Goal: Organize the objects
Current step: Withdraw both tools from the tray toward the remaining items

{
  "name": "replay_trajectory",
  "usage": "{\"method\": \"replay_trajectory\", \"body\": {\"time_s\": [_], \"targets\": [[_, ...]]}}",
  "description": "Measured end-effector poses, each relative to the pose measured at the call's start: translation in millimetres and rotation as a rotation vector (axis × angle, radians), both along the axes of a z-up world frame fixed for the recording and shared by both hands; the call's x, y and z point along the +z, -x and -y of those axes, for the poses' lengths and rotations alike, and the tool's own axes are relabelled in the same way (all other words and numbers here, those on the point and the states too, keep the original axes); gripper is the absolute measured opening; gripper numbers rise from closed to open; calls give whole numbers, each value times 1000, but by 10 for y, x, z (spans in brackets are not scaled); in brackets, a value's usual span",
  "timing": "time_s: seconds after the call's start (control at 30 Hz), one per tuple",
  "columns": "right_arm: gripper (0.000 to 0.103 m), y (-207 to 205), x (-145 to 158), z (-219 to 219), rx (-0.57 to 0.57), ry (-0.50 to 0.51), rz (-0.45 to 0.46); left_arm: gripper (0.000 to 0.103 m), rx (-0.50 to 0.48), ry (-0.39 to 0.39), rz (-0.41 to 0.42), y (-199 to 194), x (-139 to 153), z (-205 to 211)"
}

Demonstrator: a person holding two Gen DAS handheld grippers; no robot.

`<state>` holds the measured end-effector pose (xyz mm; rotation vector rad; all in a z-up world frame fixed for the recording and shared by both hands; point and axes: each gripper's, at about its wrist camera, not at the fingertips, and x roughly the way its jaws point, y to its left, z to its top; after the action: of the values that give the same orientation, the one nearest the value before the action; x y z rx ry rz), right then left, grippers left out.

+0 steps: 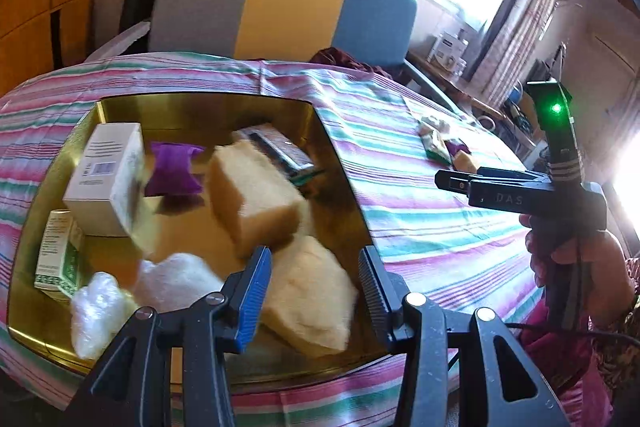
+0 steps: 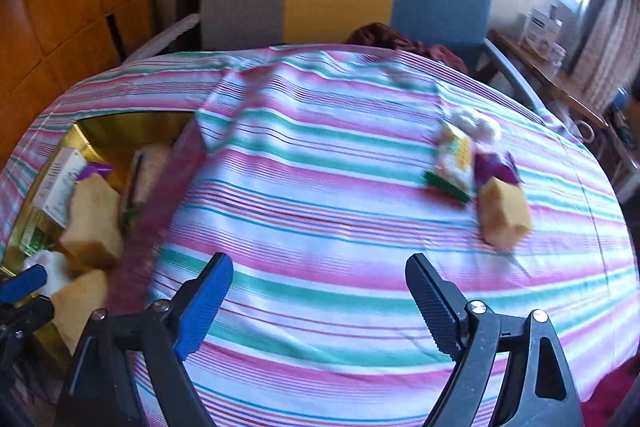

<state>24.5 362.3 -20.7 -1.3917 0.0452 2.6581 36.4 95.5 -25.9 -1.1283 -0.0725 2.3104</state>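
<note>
Sponge [image 2: 505, 219] lies on striped worktop [image 2: 320, 187], right of gold tray [image 1: 100, 111], beside packet [image 2: 452, 163]. Looks light, soft, squashy; pinch across its short sides. Right gripper [image 2: 320, 303] jaws spread, empty. Left gripper [image 1: 314, 291] jaws spread above tray.

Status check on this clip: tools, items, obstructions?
Left tool open above gold tray. Right tool open, empty. Tan sponge and packets still on striped cloth. Nothing blocking.

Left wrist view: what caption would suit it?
Open left gripper hovering over a gold tray of sponges, boxes and pouches.
</note>
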Motion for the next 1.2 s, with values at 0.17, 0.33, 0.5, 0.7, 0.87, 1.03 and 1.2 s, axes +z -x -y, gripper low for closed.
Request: {"method": "replay_trajectory", "body": {"time_s": [0.17,0.33,0.5,0.7,0.87,1.03,1.2], "targets": [[93,-136,-78,-287,-44,-30,36,46,-75,21,-11,-113,47,-264],[94,-235,-179,-643,-107,-26,73,46,-158,44,-7,-201,75,-552],[94,-284,-225,-965,-157,-21,98,46,-215,71,-9,-295,70,-810],[95,-303,-252,-1288,-210,2,104,46,-266,91,1,-349,46,-1049],[95,-189,-243,-1546,-216,-3,95,46,-301,118,5,-392,15,-1202],[95,-48,-194,-1924,-248,11,23,46,-311,146,0,-414,7,-1282],[95,47,-312,-2177,-289,81,-19,46,-317,164,8,-409,-31,-1349]]}}
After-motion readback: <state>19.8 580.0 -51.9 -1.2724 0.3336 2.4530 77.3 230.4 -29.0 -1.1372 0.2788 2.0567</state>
